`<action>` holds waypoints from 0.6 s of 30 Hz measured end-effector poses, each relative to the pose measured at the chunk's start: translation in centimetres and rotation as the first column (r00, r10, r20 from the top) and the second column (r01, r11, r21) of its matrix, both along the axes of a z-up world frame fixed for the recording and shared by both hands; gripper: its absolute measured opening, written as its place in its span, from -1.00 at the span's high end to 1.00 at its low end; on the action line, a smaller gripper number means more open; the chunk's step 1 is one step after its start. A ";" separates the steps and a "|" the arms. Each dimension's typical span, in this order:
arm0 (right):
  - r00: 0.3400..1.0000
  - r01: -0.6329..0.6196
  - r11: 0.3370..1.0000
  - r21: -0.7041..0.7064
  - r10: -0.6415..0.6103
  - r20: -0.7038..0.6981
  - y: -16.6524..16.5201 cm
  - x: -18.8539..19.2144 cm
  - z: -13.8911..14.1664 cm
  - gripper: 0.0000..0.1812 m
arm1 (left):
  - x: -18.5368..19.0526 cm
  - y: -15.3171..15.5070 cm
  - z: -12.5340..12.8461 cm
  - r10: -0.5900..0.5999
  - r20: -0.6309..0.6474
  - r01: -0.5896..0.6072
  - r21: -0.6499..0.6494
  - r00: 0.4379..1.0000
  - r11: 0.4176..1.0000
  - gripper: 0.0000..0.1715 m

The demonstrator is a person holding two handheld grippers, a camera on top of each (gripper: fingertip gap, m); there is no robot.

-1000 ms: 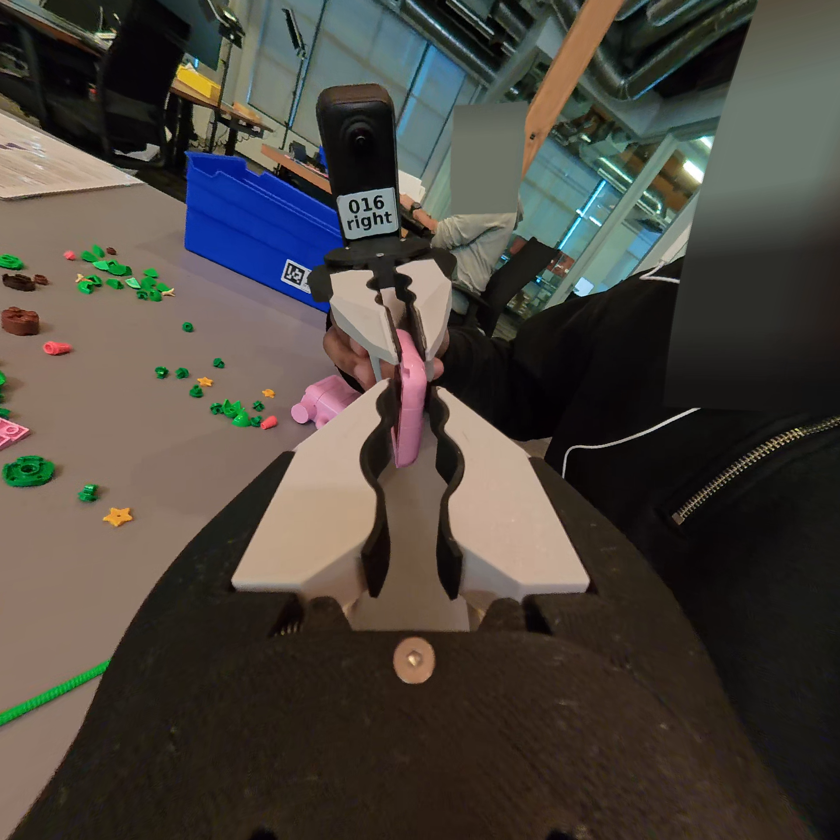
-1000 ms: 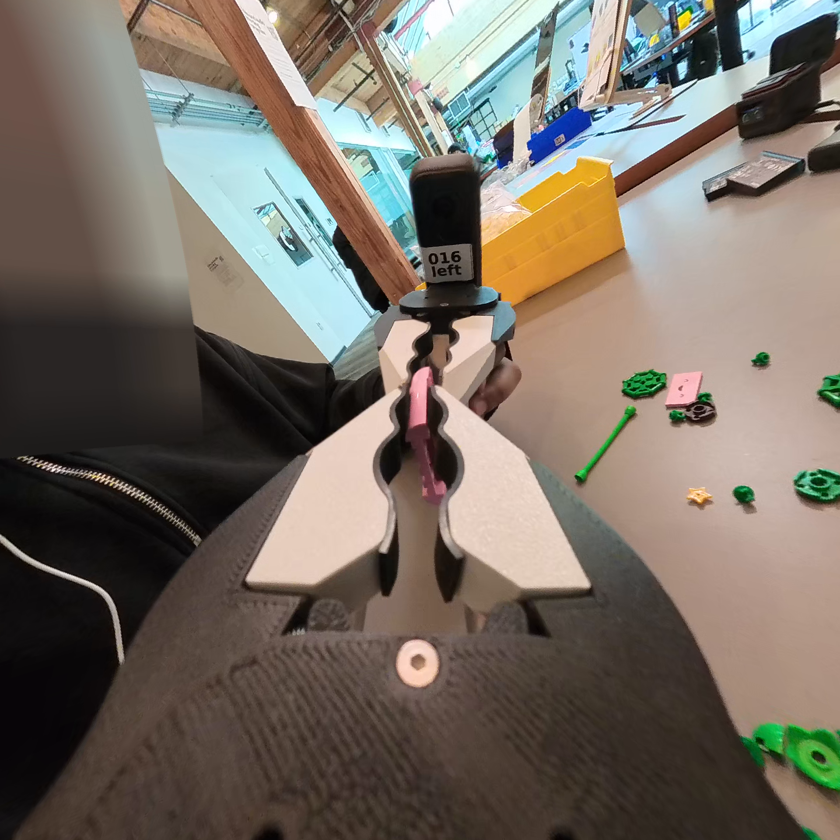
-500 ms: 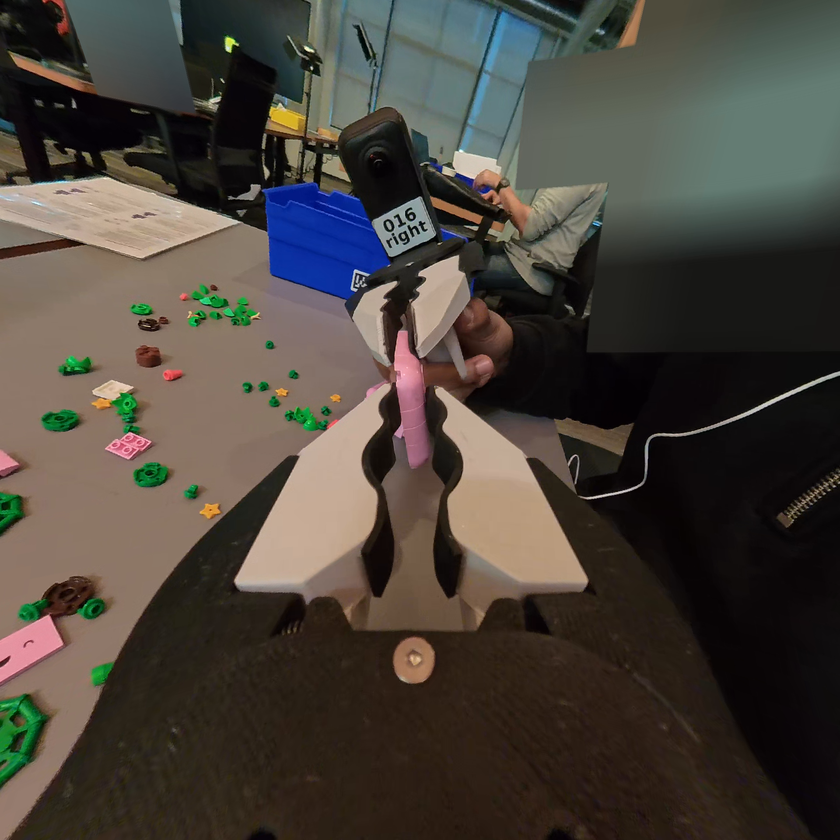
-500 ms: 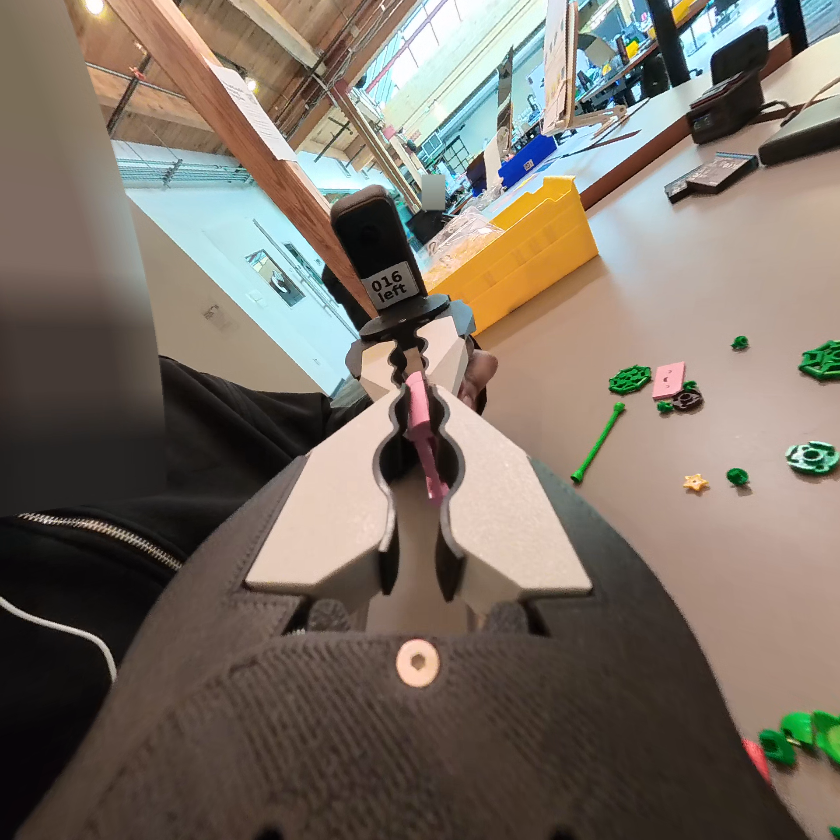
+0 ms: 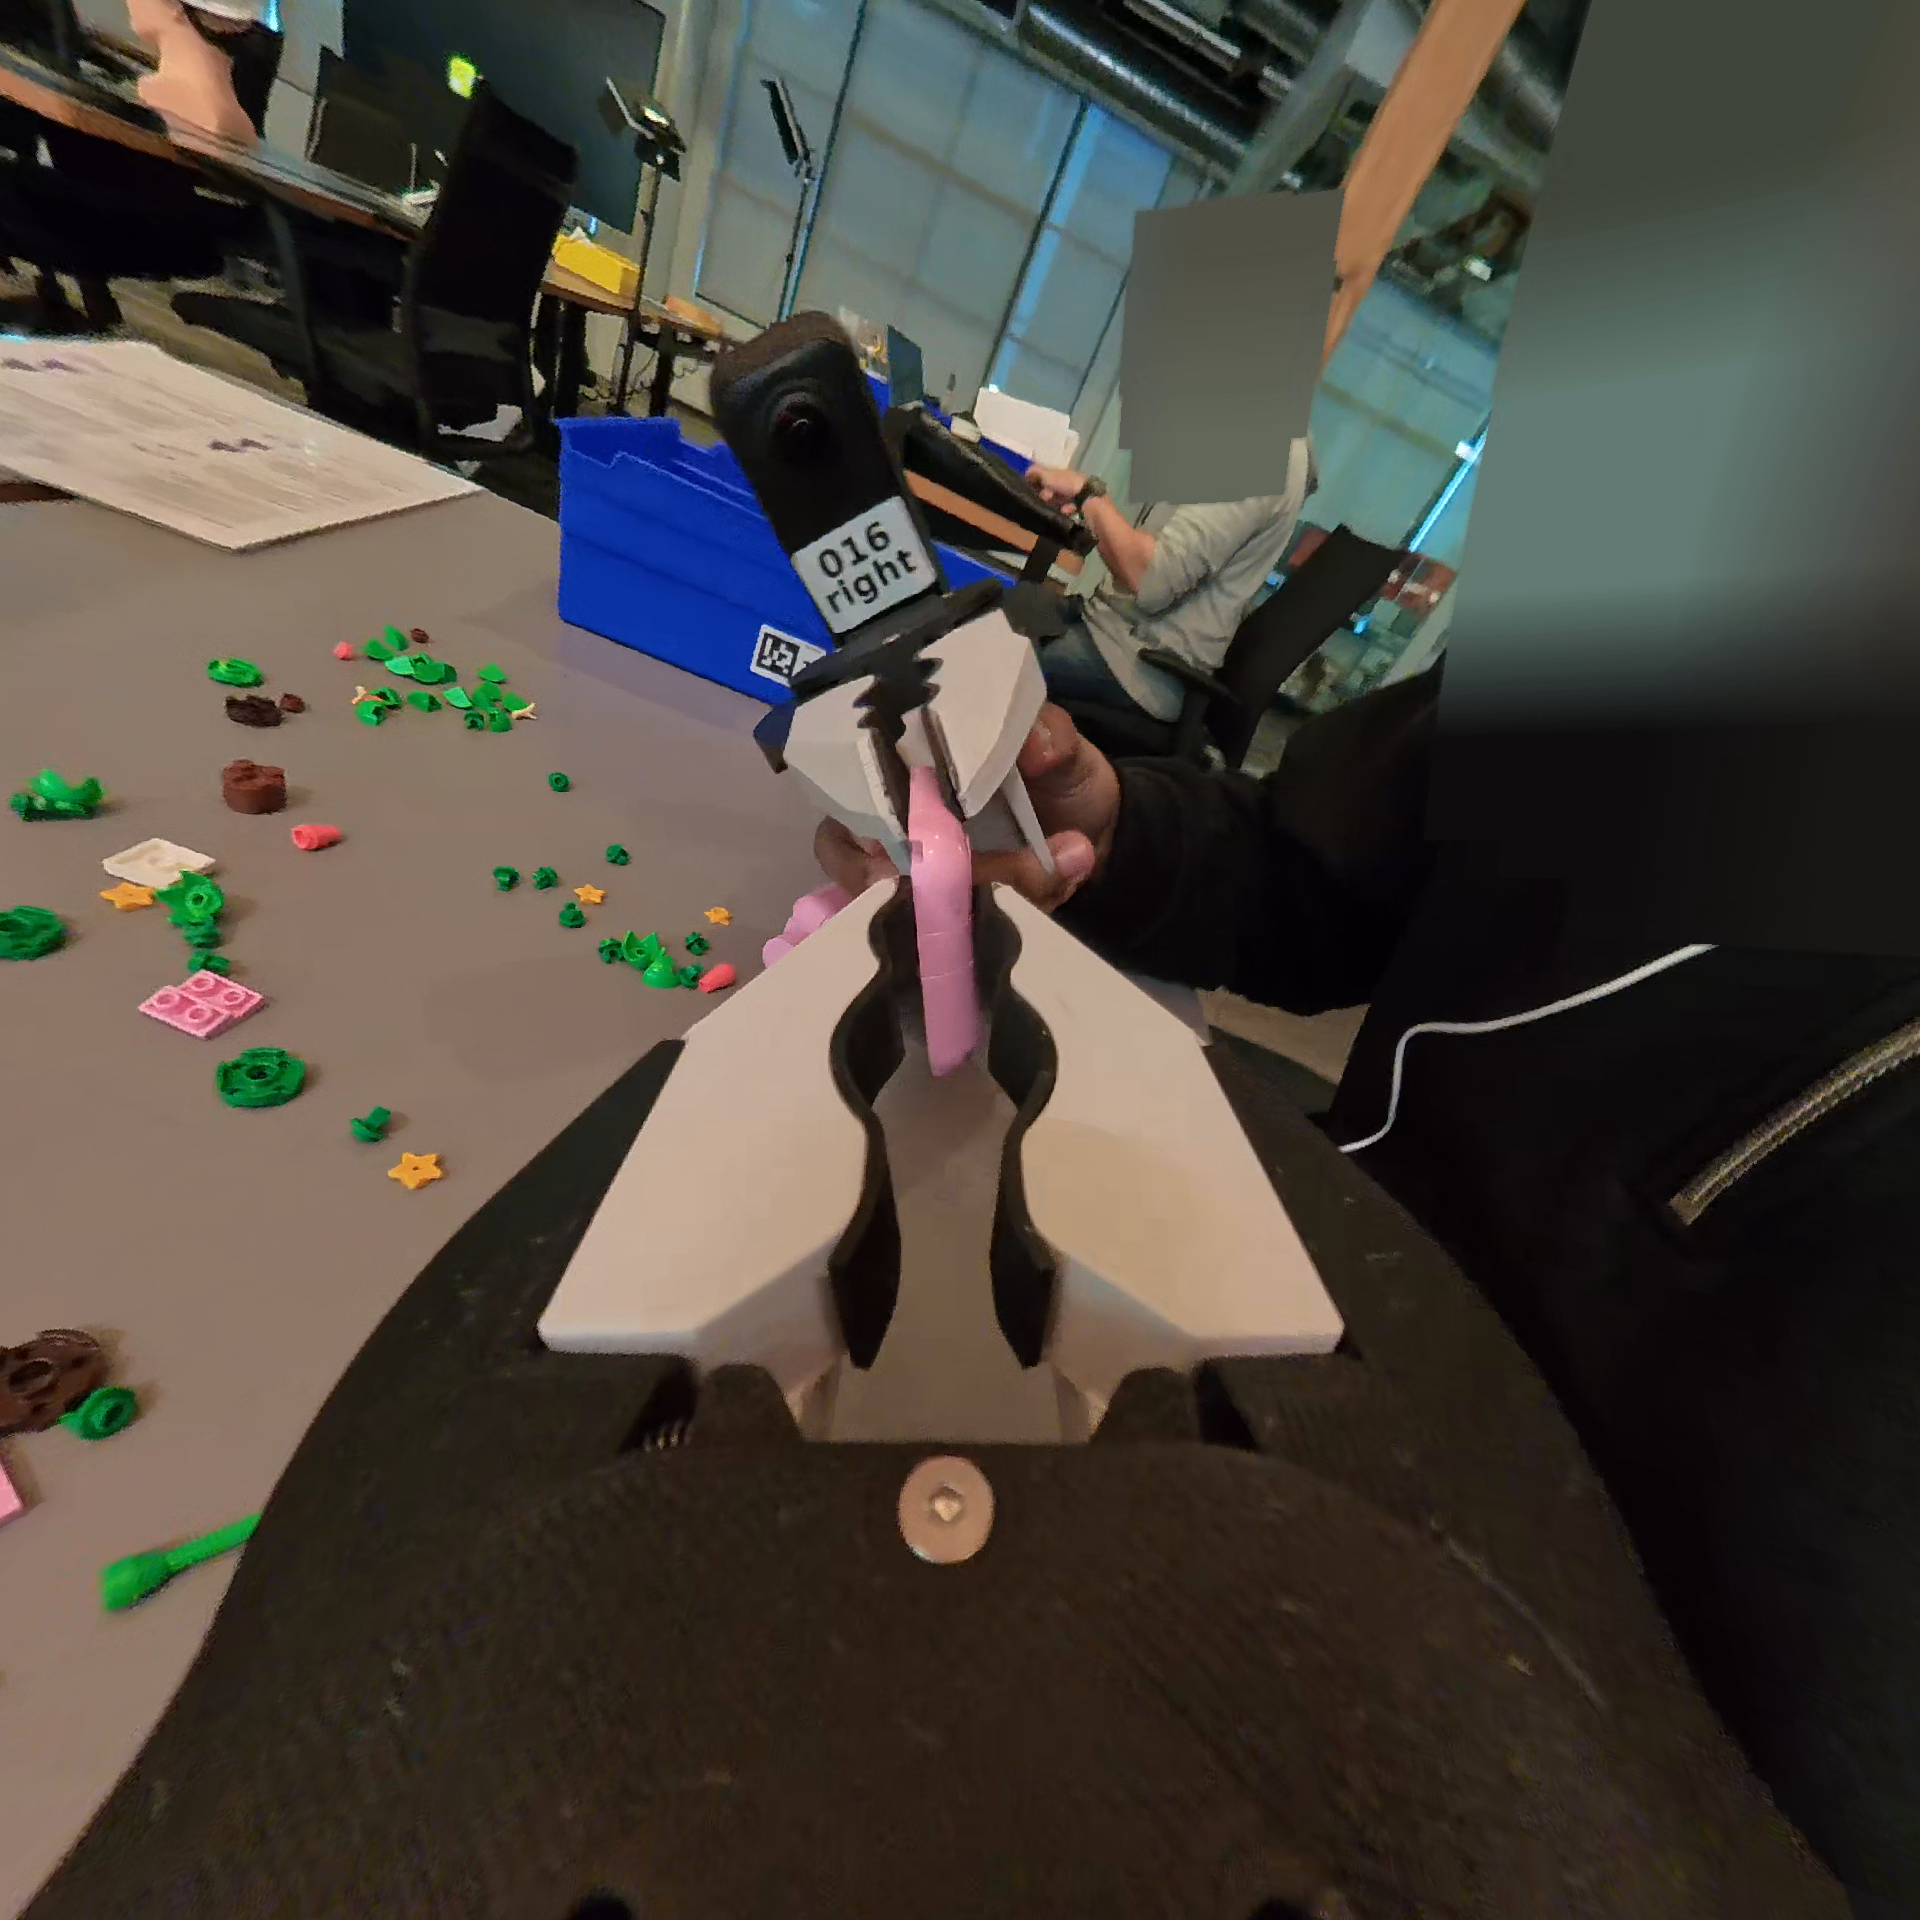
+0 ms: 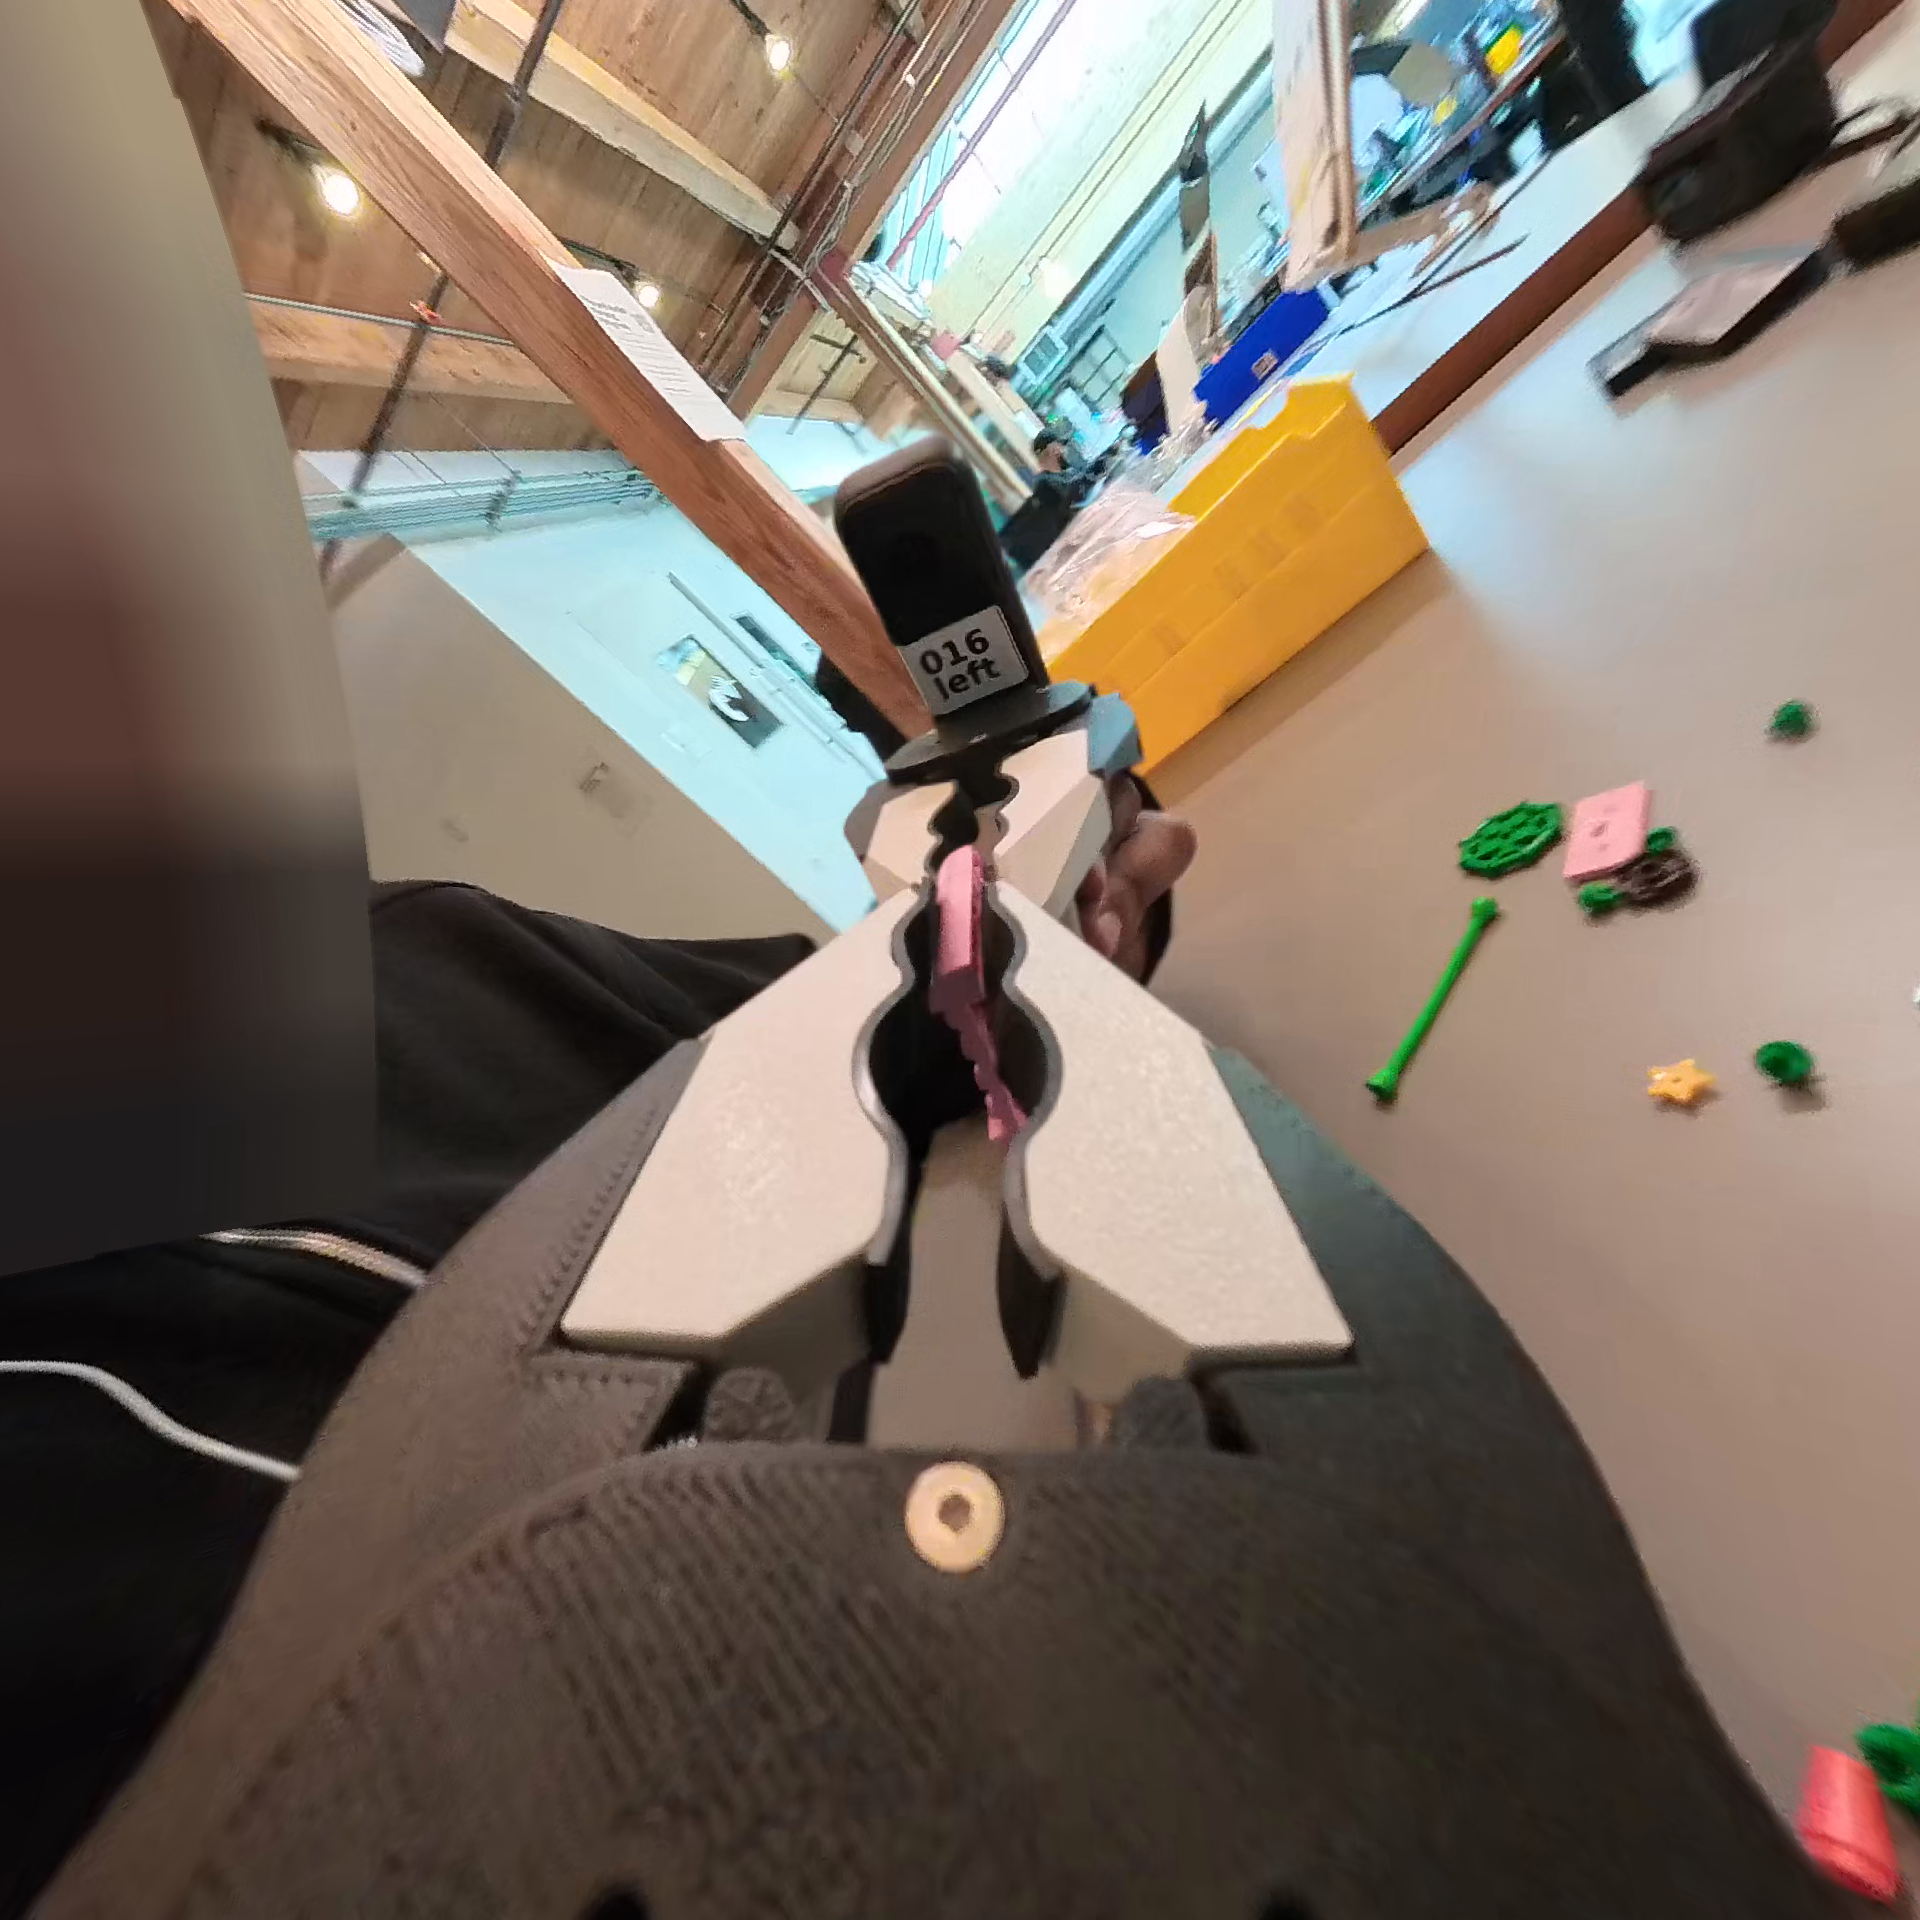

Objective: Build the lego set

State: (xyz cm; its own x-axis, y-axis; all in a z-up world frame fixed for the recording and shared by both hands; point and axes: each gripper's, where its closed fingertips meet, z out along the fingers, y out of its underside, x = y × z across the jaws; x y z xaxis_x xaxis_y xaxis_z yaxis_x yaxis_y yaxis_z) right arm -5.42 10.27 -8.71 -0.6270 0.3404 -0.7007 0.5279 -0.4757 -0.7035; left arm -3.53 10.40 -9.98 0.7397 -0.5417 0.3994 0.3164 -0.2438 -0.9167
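Two tongs meet tip to tip above the near edge of the grey bench. The left tongs and the right tongs are both squeezed onto one flat pink lego piece, held up in the air on its edge between them. Behind each pair of tongs a hand grips the handle. Many little green, pink, brown and yellow lego bits lie loose on the bench. A blue bin stands farther back on one side, and a yellow bin on the other.
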 end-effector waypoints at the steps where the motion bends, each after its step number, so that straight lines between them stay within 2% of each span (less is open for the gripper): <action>1: 0.999 0.039 0.998 0.050 -0.038 -0.026 0.3 -0.3 -0.1 0.88 | -0.2 0.1 0.1 -0.002 0.042 0.003 -0.008 0.999 1.000 0.95; 3: 0.985 0.152 0.972 0.176 -0.135 -0.108 1.5 -0.8 -0.1 0.57 | -1.3 0.3 0.4 0.042 0.105 -0.041 -0.012 0.994 0.999 0.95; 6: 0.919 0.369 0.861 0.350 -0.280 -0.279 3.4 -1.6 0.3 0.54 | -3.7 0.8 0.4 0.190 0.086 -0.191 0.005 0.978 0.982 0.96; 8: 0.884 0.453 0.761 0.464 -0.315 -0.345 3.8 -2.1 -0.5 0.58 | -4.4 0.9 0.5 0.238 0.101 -0.240 0.007 0.966 0.971 0.95; 10: 0.893 0.439 0.715 0.544 -0.279 -0.354 2.8 -2.2 -1.7 0.56 | -4.8 1.0 0.7 0.245 0.159 -0.248 0.000 0.957 0.969 0.96; 14: 0.914 0.397 0.742 0.540 -0.264 -0.309 1.8 -2.1 -2.1 0.59 | -4.4 1.0 1.0 0.192 0.245 -0.197 -0.002 0.951 0.980 0.96; 16: 0.934 0.345 0.759 0.551 -0.222 -0.279 1.4 -1.7 -2.2 0.84 | -3.9 1.0 1.0 0.167 0.250 -0.171 -0.007 0.954 0.985 0.95; 18: 0.939 0.331 0.752 0.570 -0.205 -0.275 1.6 -1.4 -2.2 0.91 | -3.4 1.0 0.8 0.145 0.231 -0.148 -0.007 0.962 0.989 0.91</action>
State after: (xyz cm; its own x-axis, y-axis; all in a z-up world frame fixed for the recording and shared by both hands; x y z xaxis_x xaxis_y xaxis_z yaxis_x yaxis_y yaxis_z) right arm -6.86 11.84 -10.88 -0.5392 0.8235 -0.1765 0.2754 -0.0257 -0.9610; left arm -6.93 11.41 -9.17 0.6999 -0.4390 0.5634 0.5507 -0.1706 -0.8171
